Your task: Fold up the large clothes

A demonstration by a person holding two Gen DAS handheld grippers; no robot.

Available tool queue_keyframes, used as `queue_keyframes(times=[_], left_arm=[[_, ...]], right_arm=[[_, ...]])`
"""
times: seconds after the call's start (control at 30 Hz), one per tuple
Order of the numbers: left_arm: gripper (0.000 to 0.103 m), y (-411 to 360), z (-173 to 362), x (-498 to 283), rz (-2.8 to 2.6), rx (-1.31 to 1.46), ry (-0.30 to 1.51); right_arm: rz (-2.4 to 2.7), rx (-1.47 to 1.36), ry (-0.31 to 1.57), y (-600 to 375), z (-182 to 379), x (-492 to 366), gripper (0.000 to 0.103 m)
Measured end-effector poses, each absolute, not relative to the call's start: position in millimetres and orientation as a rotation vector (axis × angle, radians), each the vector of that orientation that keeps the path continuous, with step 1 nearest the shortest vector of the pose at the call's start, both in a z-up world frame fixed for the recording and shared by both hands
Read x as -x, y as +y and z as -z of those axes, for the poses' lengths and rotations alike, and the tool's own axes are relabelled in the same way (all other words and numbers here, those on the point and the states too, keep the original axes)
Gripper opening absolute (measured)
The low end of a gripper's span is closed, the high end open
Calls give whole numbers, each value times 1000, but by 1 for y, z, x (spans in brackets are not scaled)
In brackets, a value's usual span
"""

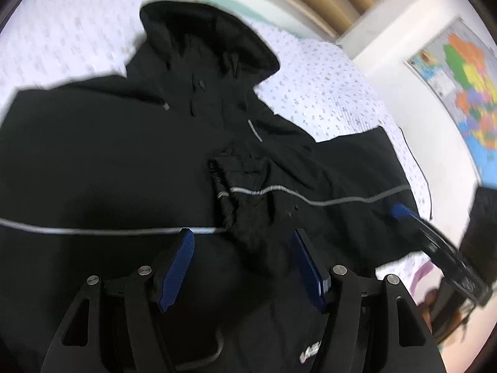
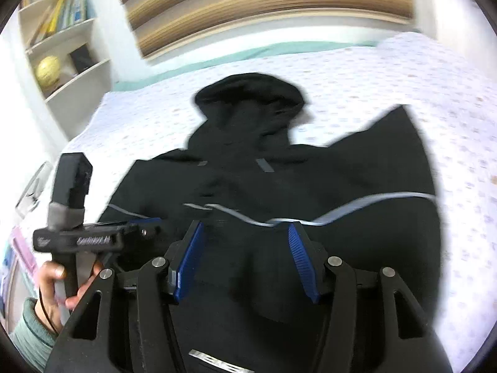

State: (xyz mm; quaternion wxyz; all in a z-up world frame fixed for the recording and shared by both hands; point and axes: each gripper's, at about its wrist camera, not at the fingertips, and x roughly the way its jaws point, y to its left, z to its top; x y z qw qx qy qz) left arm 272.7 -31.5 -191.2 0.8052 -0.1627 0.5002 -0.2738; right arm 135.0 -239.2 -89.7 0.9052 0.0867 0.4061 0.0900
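Both grippers, left [image 1: 242,264] and right [image 2: 245,258], hung wide open right over the black hooded jacket [image 1: 124,155], its hood [image 1: 208,34] pointing far and hem nearest them.

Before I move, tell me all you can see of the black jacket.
The black jacket lies spread front-up on the white patterned bedsheet, hood toward the headboard. Matte fabric, thin grey reflective piping across the chest, a white logo near the hem. The front is rumpled at the middle. Both grippers are open above it, gripping nothing.
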Motion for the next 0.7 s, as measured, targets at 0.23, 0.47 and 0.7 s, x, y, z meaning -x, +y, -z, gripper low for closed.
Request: queue_keyframes(times=[0.23,0.47,0.7], left_arm=[[22,-72,204,-290,555,246,1054],[21,-21,148,-265,486,214,860],[21,92,128,-248,302,214,812]], right_arm=[[-62,-160,840,-280,83,-121,59],[-42,-119,820,-274,78,-130,72],[-63,-86,898,-227,120,-176,73]])
